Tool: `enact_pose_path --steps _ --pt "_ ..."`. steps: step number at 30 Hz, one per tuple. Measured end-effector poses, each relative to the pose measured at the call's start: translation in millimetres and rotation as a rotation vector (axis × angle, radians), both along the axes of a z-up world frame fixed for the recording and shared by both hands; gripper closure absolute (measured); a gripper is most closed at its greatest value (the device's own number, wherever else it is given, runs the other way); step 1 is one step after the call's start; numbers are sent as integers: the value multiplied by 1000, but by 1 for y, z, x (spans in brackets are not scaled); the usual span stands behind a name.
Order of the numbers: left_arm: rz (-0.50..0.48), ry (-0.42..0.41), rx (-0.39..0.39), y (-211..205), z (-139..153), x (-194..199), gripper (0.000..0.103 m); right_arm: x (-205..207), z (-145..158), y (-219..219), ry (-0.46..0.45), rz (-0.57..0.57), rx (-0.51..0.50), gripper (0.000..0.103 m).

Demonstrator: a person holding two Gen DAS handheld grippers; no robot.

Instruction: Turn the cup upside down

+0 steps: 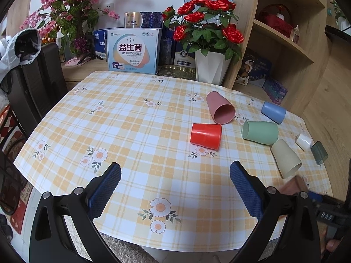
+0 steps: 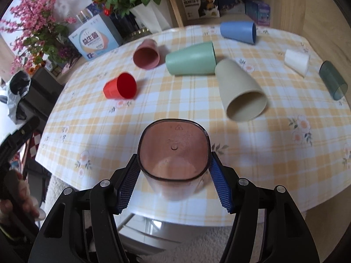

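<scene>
My right gripper (image 2: 174, 171) is shut on a translucent brown square-sided cup (image 2: 173, 153), its blue pads (image 2: 220, 186) pressing both sides; I see the cup's base, held over the table's near edge. That cup shows as a blur in the left wrist view (image 1: 295, 185). My left gripper (image 1: 175, 184) is open and empty above the checked tablecloth (image 1: 131, 131). Several cups lie on their sides: red (image 1: 205, 136), pink (image 1: 220, 107), green (image 1: 260, 132), beige (image 1: 286, 159), blue (image 1: 273, 112), white (image 1: 303, 141) and dark translucent (image 1: 319, 152).
A white pot of red roses (image 1: 210, 68), a printed box (image 1: 132, 51) and pink blossoms (image 1: 72, 11) stand at the table's back. A wooden shelf unit (image 1: 285, 32) is on the right. A dark chair with a jacket (image 1: 28, 72) is on the left.
</scene>
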State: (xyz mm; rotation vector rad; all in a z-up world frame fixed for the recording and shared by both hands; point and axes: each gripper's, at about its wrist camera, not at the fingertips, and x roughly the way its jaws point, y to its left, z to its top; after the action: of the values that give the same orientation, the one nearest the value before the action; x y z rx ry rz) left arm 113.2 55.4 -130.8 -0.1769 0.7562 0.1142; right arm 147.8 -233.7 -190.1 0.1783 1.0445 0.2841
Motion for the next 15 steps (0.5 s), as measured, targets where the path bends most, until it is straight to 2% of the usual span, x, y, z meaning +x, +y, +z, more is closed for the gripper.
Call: enact_pose_path --steps 4,7,15 --pt "5 -4 5 0 1 0 6 9 8 -11 -31 -44 8 42" --pt "7 3 3 1 -1 0 6 16 11 -13 -52 -60 -26 42" --pt "3 17 1 1 -4 2 6 24 -4 4 -68 -20 -120 42"
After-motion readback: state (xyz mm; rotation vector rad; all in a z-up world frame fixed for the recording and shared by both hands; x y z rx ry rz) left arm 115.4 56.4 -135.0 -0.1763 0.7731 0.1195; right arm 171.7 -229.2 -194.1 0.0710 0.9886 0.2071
